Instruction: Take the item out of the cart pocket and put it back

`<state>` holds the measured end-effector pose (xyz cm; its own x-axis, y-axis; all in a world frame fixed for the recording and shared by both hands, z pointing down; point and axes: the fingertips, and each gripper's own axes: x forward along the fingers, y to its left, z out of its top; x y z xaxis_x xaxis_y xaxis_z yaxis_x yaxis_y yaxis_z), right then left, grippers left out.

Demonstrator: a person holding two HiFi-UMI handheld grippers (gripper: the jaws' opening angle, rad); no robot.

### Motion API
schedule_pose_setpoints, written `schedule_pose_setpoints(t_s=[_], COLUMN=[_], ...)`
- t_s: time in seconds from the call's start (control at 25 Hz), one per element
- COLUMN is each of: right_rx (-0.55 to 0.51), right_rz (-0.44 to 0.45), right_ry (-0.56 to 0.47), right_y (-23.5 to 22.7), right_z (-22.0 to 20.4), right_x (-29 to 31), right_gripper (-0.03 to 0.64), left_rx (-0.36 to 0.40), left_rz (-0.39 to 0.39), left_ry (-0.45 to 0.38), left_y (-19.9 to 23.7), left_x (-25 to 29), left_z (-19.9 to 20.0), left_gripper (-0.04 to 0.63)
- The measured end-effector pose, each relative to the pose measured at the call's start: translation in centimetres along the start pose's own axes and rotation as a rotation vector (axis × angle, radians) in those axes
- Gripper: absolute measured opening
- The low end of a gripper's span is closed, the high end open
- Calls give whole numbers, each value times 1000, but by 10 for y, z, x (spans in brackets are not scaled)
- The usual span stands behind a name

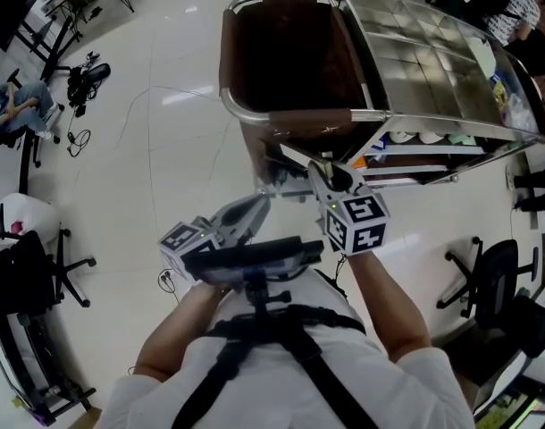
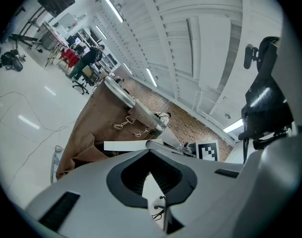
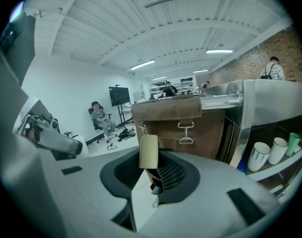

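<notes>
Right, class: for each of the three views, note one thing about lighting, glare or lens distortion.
Head view: bright glare patches on the glossy floor, and the cart rails bow. Left gripper view: dark round vignette, tilted scene, bright strip lights. Right gripper view: same vignette, curved ceiling beams, yet the beige item in the right gripper looks sharp.

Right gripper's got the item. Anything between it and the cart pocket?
Nothing visible. The right gripper holds the tan item in front of the brown pocket, with only open air between them. The left gripper sits off to the side, out of that path.
</notes>
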<state>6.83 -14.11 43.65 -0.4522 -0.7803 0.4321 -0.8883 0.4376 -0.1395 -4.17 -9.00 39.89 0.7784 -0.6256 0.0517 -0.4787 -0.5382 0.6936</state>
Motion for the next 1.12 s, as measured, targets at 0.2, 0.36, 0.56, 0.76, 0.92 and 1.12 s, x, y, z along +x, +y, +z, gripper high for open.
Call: schedule_pose_setpoints(t_s=[0.2,0.36,0.56,0.76,0.92,1.12], right_rx=[6,24,23,30,35,45], right_rz=[7,12,14,21,24,26], right_ry=[-5,-3,0,-13,-20,-23], right_y=[4,5,7,7,7,6], right_z=[2,0,-1,4,6,6], right_x=[-7,-11,-16,-24,-30,-37], right_gripper=[77,76,77,76,77,77], left_rx=[-5,-8,-8,-3,-1,-8], left_rz=[0,2,-7,-12,-12,-10], left_ry=[-3,-12,-2,-1,-3,8], left_y=[-1,-1,-2,-5,-7,-5], left_x=[-1,-1,1,2,2,0], left_z=[1,1,-1,-1,-1,-4], left_gripper=[-8,-8,-8,-8,-8,-8])
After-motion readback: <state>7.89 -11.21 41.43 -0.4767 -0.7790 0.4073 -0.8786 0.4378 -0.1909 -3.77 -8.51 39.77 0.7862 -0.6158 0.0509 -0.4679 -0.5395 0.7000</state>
